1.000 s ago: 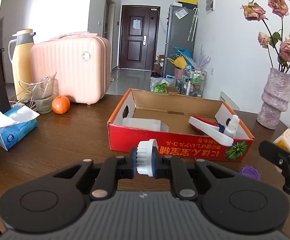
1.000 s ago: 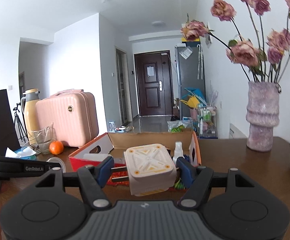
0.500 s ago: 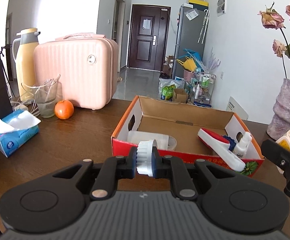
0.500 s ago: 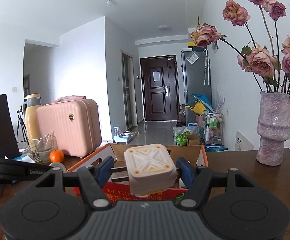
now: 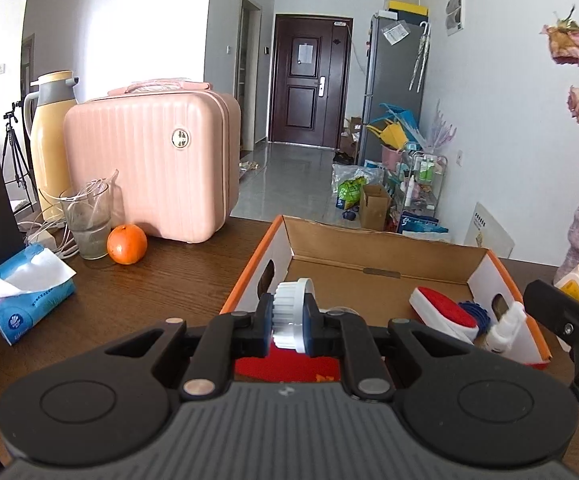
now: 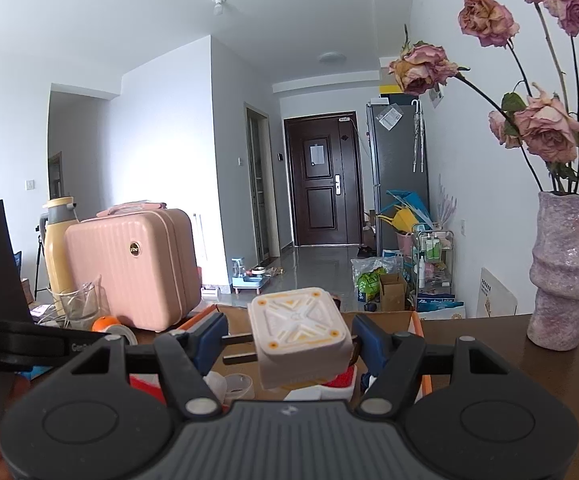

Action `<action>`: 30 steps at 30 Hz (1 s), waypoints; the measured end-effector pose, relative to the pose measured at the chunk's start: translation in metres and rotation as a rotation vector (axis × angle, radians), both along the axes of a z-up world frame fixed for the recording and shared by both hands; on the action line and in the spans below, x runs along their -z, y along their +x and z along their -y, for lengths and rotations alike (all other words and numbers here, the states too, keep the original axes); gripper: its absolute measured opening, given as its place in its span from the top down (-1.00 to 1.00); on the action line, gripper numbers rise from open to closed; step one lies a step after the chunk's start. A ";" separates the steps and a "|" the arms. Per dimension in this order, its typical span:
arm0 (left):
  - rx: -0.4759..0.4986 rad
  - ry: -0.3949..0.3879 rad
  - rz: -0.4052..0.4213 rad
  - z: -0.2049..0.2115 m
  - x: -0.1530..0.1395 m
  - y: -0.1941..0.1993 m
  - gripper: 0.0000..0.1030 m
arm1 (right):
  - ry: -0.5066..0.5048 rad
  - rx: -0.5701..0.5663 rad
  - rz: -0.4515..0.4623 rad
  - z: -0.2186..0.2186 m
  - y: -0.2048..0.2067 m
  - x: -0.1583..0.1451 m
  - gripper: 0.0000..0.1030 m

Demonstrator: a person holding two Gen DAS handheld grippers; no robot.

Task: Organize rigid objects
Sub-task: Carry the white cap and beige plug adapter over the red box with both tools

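Note:
My left gripper (image 5: 288, 322) is shut on a small white ribbed cap (image 5: 291, 314), held just above the near left corner of the open red and orange cardboard box (image 5: 377, 266). Inside the box lie a red and white brush (image 5: 443, 313) and a white spray bottle (image 5: 507, 326). My right gripper (image 6: 287, 346) is shut on a white square plug adapter (image 6: 299, 334) with orange marks, its two prongs pointing left, held above the box (image 6: 417, 326). The right gripper also shows at the right edge of the left wrist view (image 5: 569, 328).
On the dark wooden table (image 5: 149, 280) stand a pink suitcase (image 5: 149, 164), a yellow thermos (image 5: 49, 140), a glass cup (image 5: 87, 220), an orange (image 5: 126, 244) and a blue tissue pack (image 5: 23, 294) at the left. A purple vase (image 6: 565, 272) with dried roses stands at the right.
Both grippers have moved forward toward the box with their objects. The box looks nearer and lower in both views, and the cap now sits over its near wall.

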State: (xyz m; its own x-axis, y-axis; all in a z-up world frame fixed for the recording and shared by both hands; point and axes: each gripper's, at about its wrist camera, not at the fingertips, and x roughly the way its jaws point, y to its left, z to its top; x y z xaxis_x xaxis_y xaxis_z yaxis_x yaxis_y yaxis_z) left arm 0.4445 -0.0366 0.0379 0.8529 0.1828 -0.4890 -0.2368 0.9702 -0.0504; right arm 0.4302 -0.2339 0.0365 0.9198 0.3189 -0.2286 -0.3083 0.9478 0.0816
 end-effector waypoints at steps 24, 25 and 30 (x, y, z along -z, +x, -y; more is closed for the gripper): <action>-0.066 0.005 -0.101 -0.007 0.019 0.097 0.71 | -0.072 0.043 -0.071 -0.026 0.096 -0.001 -0.32; -0.067 0.010 -0.106 -0.005 0.021 0.100 0.71 | -0.069 0.048 -0.076 -0.025 0.100 0.000 -0.32; -0.067 0.020 -0.124 0.000 0.027 0.116 0.71 | -0.081 0.055 -0.100 -0.029 0.113 0.008 -0.32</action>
